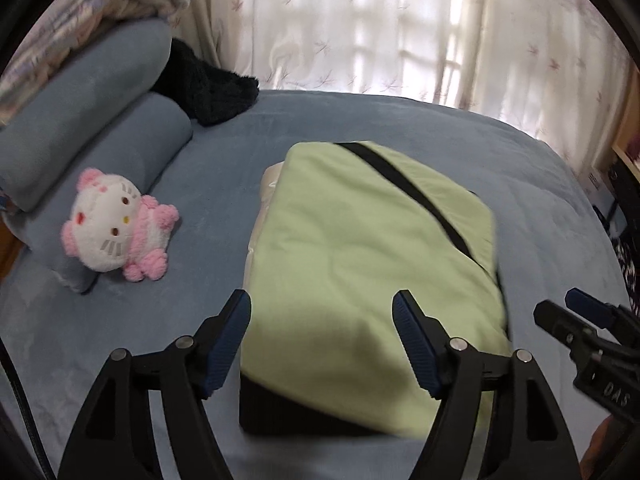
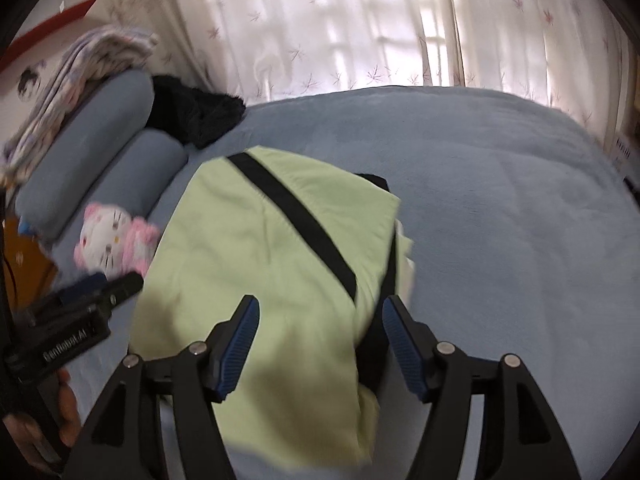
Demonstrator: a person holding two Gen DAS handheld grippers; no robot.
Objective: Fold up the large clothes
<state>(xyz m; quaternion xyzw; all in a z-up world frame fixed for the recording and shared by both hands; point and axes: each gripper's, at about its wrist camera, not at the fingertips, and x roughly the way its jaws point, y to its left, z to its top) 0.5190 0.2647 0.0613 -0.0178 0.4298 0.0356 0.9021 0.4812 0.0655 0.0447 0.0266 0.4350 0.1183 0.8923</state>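
Folded green garment (image 1: pixel 360 248) lies mid-bed (image 1: pixel 500 152). Left gripper (image 1: pixel 322 340) and right gripper (image 2: pixel 318 344) hover wide, empty. Best: press flat, square edges.

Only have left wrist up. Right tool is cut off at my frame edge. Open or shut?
Observer: Open. The right tool has its fingers spread above the near end of the green garment, gripping nothing.
Operator: Garment's right edge? It's blurred for me.
Observer: A black layer sits under that edge, and a bit of white pokes out beside it.
Operator: Anything past the bed's left side that I'm missing?
Observer: A red strip shows high up, beyond the pillows.
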